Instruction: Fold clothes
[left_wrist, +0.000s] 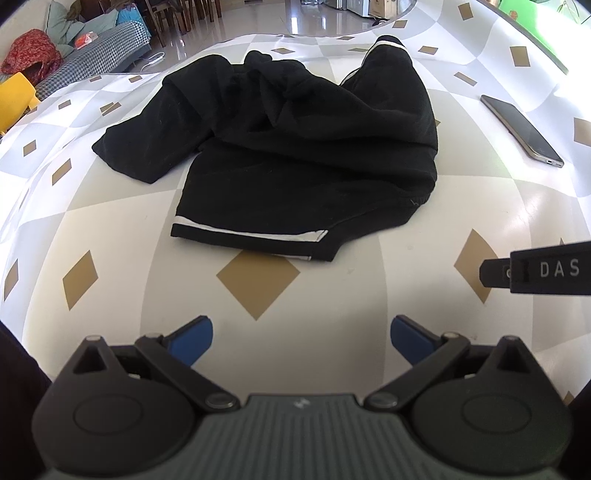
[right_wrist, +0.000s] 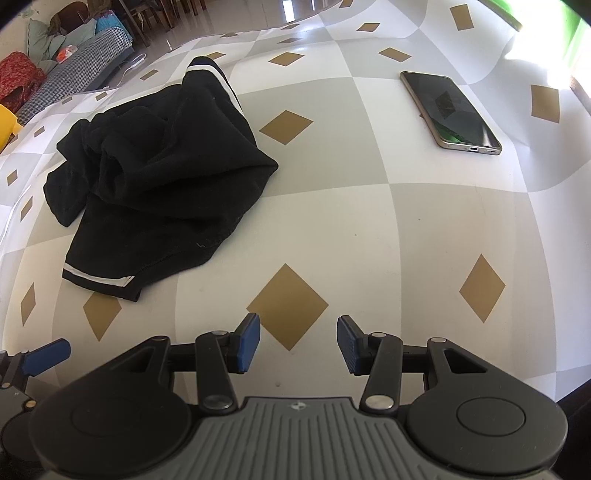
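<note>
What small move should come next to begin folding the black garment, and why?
Probably bring the left gripper forward to the white-striped hem, the nearest edge. The black garment lies crumpled and untouched on the checked tablecloth, so it must be spread before any fold. Both the left gripper and the right gripper have open, empty jaws. The phone lies apart, out of the way.

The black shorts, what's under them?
The shorts lie crumpled on the checkered tablecloth, which shows all around them. Whether anything else sits beneath can't be seen; the fabric covers it. The phone lies apart, uncovered.
</note>
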